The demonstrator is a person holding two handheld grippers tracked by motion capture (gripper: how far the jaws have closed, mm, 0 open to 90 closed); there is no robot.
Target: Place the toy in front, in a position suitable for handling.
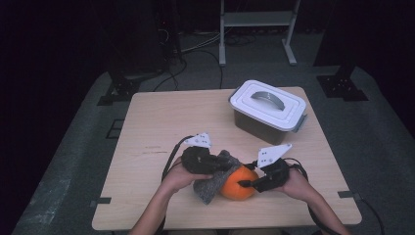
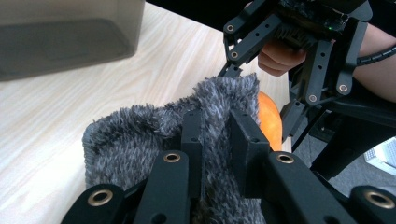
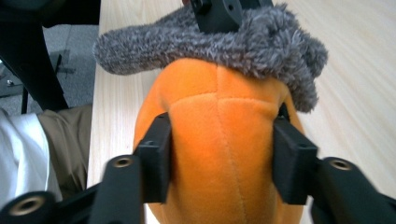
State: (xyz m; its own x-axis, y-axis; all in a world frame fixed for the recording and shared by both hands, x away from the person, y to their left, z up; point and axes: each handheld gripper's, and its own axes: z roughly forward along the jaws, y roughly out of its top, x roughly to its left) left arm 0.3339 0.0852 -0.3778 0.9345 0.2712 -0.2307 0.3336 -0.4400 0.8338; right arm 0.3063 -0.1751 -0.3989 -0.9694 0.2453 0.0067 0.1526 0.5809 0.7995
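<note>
An orange plush toy (image 1: 238, 188) sits on the table near its front edge. A grey fuzzy cloth (image 1: 208, 188) is draped over the toy's left side and top. My left gripper (image 1: 222, 164) comes in from the left, and in the left gripper view its jaws (image 2: 217, 126) are shut on a fold of the cloth (image 2: 126, 140). From the right, my right gripper (image 1: 244, 182) reaches the toy. Its pads press both sides of the orange plush toy (image 3: 219, 121), just under the cloth (image 3: 187, 42). The toy's underside is hidden.
A grey storage box with a white lid and grey handle (image 1: 266, 105) stands at the back right of the wooden table (image 1: 156, 127). The person's forearms come in over the front edge. Dark floor, cables and a metal stand lie beyond the table.
</note>
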